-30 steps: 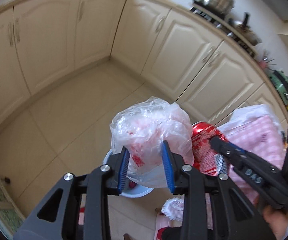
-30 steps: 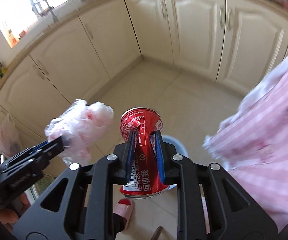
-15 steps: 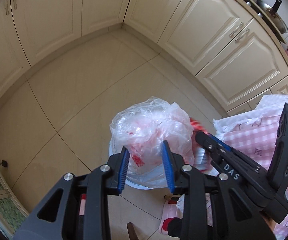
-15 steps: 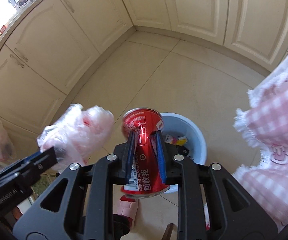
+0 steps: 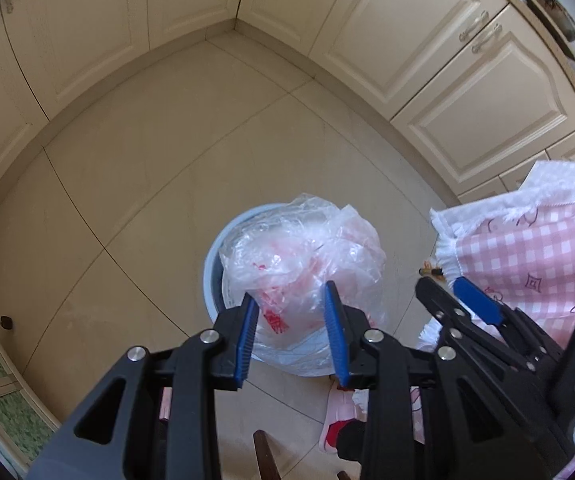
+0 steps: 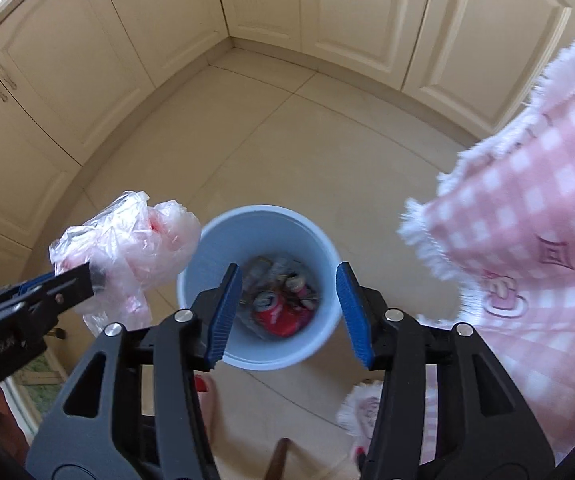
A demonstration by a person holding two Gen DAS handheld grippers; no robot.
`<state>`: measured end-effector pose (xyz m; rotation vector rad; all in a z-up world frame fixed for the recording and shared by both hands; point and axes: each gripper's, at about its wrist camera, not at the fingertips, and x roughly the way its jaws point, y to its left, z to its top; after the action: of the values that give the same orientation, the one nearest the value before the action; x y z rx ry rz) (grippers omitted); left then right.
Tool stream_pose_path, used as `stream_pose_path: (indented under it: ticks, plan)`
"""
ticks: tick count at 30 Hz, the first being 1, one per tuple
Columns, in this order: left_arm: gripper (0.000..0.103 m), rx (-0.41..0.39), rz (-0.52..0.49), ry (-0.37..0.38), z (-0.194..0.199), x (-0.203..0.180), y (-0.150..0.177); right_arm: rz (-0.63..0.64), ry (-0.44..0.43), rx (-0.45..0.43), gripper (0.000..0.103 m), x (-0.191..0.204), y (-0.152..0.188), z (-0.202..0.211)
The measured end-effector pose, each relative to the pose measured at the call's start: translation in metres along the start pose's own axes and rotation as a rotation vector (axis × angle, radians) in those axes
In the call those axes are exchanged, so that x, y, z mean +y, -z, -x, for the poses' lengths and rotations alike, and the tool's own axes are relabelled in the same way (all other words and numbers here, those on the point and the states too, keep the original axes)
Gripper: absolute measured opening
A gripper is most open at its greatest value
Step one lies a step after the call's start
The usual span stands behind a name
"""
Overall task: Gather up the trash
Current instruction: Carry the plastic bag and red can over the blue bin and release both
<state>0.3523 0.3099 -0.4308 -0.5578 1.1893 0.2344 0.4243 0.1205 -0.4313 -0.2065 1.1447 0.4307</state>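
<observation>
Cream cabinet doors (image 6: 327, 8) wrap the corner of the kitchen, and on the pale tiled floor (image 6: 307, 152) below you stands the light blue bin (image 6: 207, 248).

Your right gripper (image 6: 285, 312) hangs over the bin mouth with its jaws apart and nothing between them. The red can (image 6: 277, 314) lies inside the bin on top of the other rubbish. Your left gripper (image 5: 291, 340) is clamped on the crumpled plastic bag (image 5: 303, 252), which in the left view sits right above the bin, though the right view shows it off to the bin's rim side.

That bag looks to be the step in hand. It is light and will likely drift, so bring it over the middle of the opening and low toward the rim before you part the jaws. Plastic film may cling to a pad; a small shake should free it. Keep the pink checked fabric (image 6: 527, 220) at your right clear of the opening.

Compared with a second ago, the can is no longer pinched in your right gripper: its jaws have just been opening and it has dropped into the bin. Both views now look more steeply down, with the bin closer, and the bag is gripped just as before.
</observation>
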Motion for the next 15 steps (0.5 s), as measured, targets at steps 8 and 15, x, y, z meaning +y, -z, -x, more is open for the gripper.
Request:
stream_pose_path:
  ticks: [8, 15]
  plan:
    - [0.034, 0.032, -0.029, 0.030, -0.013, -0.027, -0.002, -0.022, 0.000, 0.000, 0.050, -0.018, 0.012, 0.009]
    - [0.046, -0.019, -0.047, 0.047, 0.001, -0.044, -0.006, -0.046, -0.013, -0.036, 0.052, -0.027, 0.008, 0.031]
